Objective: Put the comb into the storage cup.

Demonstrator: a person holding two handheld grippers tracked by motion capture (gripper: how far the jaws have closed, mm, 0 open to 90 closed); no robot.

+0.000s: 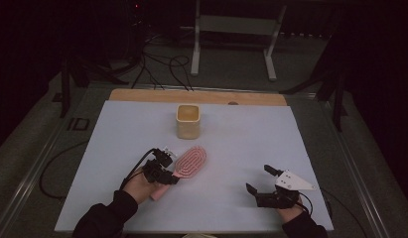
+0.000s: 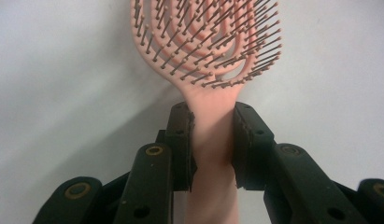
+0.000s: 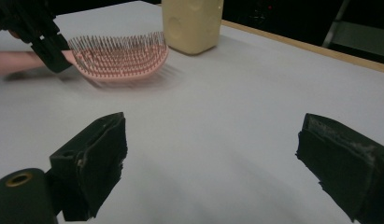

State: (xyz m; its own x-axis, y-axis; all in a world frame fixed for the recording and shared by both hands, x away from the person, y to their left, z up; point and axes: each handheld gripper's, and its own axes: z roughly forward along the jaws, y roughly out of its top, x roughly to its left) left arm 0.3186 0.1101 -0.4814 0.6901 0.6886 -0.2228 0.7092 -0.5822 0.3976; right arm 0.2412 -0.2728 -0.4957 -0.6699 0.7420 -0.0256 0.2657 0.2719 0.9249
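Currently the left gripper (image 2: 212, 140) is clamped on the handle of the pink hairbrush (image 1: 187, 162), just in front of the yellow cup (image 1: 187, 120). The right gripper (image 1: 263, 179) waits apart, jaws spread. Likely remaining: placing the brush in the cup.

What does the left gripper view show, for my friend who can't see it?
The left gripper has its two black jaws shut on the neck of a pink hairbrush, just below the bristly head. The bristles face the camera, and a plain white table lies behind.
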